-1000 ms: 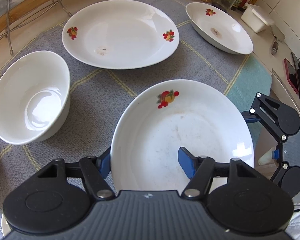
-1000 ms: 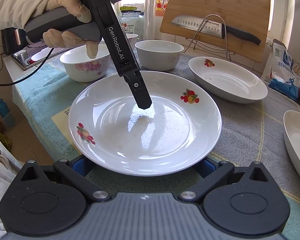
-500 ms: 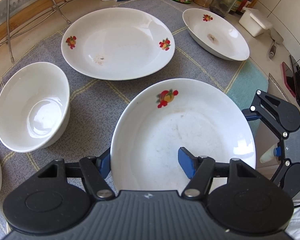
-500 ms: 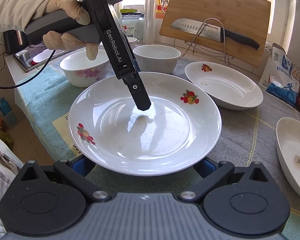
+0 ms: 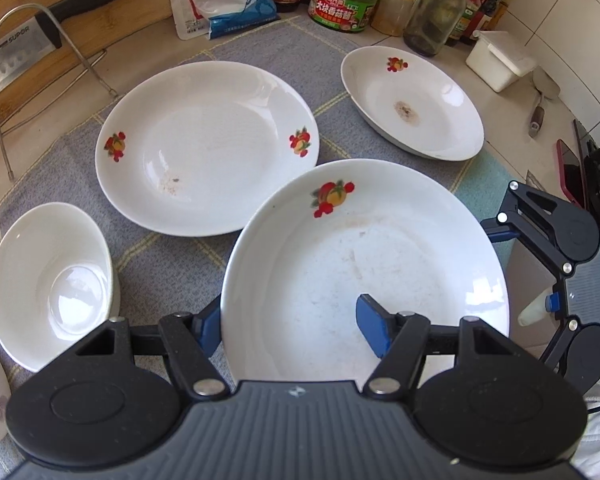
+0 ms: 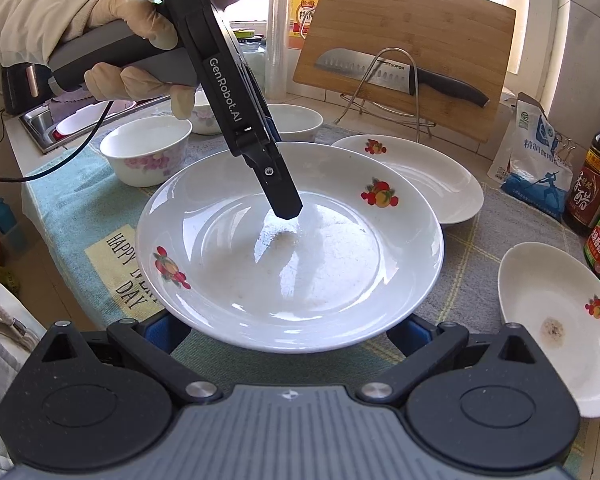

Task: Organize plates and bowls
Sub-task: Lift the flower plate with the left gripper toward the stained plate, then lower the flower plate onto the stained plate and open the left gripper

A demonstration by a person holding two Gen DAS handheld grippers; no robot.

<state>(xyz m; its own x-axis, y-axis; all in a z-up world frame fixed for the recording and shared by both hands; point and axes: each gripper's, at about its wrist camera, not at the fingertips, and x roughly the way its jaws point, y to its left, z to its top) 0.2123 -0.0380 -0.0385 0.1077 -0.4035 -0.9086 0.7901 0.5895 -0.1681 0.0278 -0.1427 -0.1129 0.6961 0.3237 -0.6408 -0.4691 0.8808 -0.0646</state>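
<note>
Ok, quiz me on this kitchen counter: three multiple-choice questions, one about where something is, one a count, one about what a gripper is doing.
1. Where is the steel kitchen knife?
A. In the sink
B. On the wire rack against the bamboo cutting board
C. On a plate

2. How many white fruit-print plates show in the left wrist view?
A. Two
B. Three
C. Five

3. What is the left gripper doing?
A. Hanging open over a bowl
B. Lying on the cloth
C. Clamping the rim of the nearest fruit plate

Answers: 1 B, the blade rests across the rack in front of the board. 2 B, one held and two on the cloth. 3 C, one finger sits inside the plate and one under its rim.
</note>
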